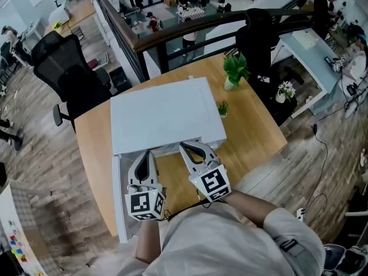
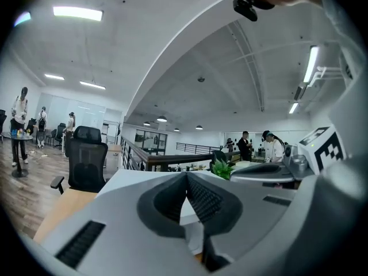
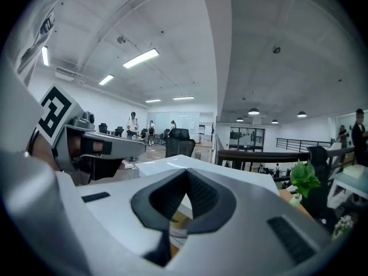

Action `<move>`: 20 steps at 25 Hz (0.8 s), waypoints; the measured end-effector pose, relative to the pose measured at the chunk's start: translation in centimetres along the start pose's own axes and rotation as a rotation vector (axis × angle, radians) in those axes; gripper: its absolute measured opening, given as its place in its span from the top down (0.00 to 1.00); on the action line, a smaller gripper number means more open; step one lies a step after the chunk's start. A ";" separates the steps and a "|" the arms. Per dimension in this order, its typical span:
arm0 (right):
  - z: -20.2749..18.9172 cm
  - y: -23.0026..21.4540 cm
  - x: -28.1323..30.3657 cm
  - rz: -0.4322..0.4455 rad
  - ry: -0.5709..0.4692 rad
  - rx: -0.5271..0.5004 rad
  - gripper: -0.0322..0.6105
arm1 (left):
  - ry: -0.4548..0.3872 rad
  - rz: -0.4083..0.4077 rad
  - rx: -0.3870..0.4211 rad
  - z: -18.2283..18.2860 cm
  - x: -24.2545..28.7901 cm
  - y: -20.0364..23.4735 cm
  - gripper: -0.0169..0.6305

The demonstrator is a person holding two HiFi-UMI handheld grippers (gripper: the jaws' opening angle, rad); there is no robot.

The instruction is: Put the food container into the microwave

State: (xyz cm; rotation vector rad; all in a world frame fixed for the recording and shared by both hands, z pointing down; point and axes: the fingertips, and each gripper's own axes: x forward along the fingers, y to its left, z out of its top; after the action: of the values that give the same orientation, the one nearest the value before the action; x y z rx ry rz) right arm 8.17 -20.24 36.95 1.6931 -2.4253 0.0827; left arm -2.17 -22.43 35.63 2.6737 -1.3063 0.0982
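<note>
The left gripper (image 1: 148, 154) and the right gripper (image 1: 184, 146) each comprise a light grey moulded body with tapering jaws, dark ribbed pads (image 2: 202, 199) and a cube (image 1: 145, 204) bearing black-and-white square markers; the operator wears a pale grey short sleeve (image 1: 284, 229).

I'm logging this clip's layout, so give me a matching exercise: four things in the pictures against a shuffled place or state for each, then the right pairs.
1 left gripper
2 microwave
3 small plant
4 black chair

A off the table, past its far left side
B on the table, just right of the microwave
C jaws together, nothing held
D white, in the table's middle

Pairs: 1-C, 2-D, 3-B, 4-A
</note>
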 end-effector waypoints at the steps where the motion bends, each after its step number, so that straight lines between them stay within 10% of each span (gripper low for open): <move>1: 0.4 -0.1 0.1 -0.005 -0.007 -0.004 0.95 | -0.012 0.001 0.004 0.5 0.0 0.1 0.95; 20: 3.6 -3.1 -0.6 -0.095 -0.088 -0.017 0.95 | -0.081 0.002 0.037 3.6 -0.3 -0.2 0.95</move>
State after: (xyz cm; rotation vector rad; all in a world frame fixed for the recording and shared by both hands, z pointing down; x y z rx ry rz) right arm 10.81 -21.33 33.11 1.8381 -2.3947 -0.0250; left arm -2.21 -22.70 32.02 2.7338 -1.3430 0.0145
